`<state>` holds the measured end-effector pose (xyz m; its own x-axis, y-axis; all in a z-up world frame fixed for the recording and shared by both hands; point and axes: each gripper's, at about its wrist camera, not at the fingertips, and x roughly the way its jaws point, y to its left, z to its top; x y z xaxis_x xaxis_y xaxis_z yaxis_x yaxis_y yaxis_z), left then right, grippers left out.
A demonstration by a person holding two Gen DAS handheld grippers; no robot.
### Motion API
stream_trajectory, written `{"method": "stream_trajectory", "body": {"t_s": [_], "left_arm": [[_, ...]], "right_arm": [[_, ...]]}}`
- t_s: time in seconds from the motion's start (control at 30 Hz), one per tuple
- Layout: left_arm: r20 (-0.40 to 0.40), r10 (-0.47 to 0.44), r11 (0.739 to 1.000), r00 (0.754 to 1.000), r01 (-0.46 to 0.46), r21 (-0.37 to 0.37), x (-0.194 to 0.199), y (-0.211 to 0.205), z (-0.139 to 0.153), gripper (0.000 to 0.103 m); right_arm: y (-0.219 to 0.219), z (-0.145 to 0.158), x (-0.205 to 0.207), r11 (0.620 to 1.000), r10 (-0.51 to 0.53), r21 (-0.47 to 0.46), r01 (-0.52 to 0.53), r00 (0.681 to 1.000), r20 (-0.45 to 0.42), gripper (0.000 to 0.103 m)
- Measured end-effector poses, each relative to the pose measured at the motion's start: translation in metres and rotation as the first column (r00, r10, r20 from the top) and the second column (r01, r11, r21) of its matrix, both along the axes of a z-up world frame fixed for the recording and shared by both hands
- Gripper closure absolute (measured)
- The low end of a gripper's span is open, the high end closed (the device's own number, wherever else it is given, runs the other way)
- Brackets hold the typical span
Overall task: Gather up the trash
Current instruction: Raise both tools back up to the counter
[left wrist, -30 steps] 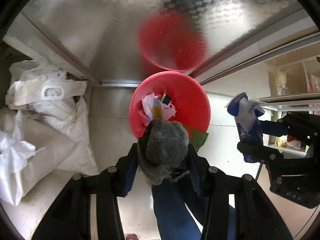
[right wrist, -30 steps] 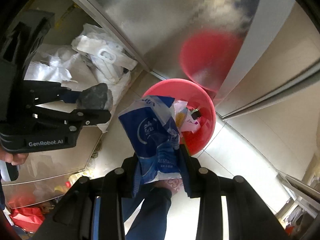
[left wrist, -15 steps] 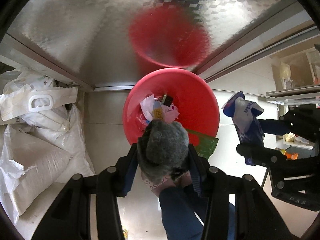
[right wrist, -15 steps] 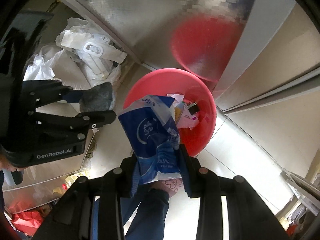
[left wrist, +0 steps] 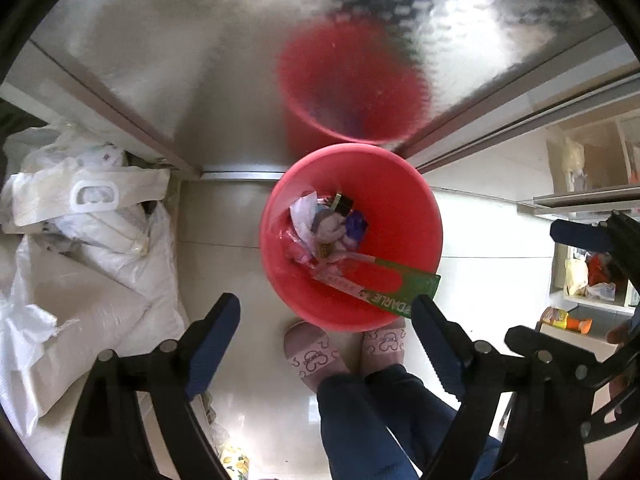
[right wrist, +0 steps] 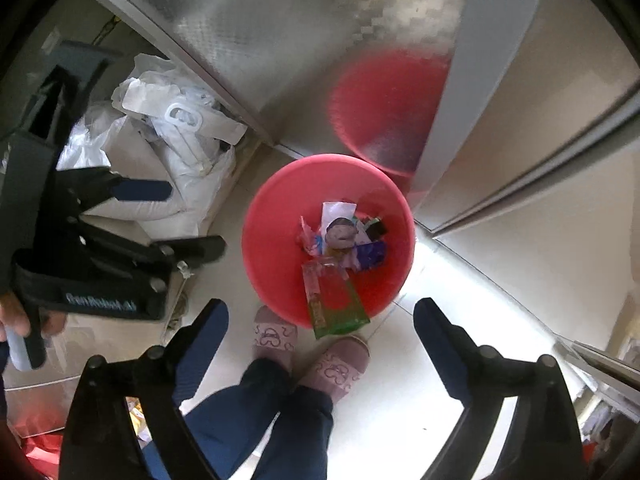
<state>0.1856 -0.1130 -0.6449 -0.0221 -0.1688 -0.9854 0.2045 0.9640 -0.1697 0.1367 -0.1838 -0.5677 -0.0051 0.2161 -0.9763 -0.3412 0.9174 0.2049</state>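
1. Step in hand: the drop. Both tools hang over the red bin. The left tool and the right tool have just been opening, and each now stands wide with nothing between its jaws.
2. Where the trash is: a heap of scraps lies in the bottom of the bin, with a green carton leaning over the near rim. A grey lump and a blue wrapper sit among them.
3. Next move, as I judge it: lift both tools clear and go after whatever trash is left elsewhere; none shows loose on the floor here.
4. Edges: the bin stands close to a steel panel behind it, which mirrors it. White sacks crowd the left side.
5. Feet: the person's slippers stand just beside the bin's near rim.
6. Open room: bare floor lies right of the bin, towards the shelves. The two tools are near each other, so parting them first seems wise.
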Motion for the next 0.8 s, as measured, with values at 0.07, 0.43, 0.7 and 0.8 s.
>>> {"method": "stream_trajectory", "body": {"t_s": [0.07,0.43,0.7,0.8], "left_arm": [[0.002,0.001,1.000,1.000,-0.001,-0.014,-0.003,0.004,0.015,0.016],[0.026,0.044,0.999,0.999,-0.044,-0.014,-0.050,0.020,0.170,0.014],[0.148,0.069,0.998,0.987,-0.067,-0.017,-0.078,0.037,0.309,0.013],[0.203,0.099,0.995,0.974,-0.097,-0.020,-0.082,0.044,0.354,0.008]], "right_arm": [[0.000,0.014,-0.004,1.000,-0.003,-0.019,0.003,1.000,0.018,0.010],[0.002,0.144,-0.033,0.986,-0.163,-0.036,0.165,0.984,0.068,0.010],[0.003,0.257,-0.048,0.978,-0.185,-0.076,0.192,0.978,0.094,0.010],[0.006,0.298,-0.044,0.983,-0.174,-0.045,0.178,0.982,0.075,0.010]]}}
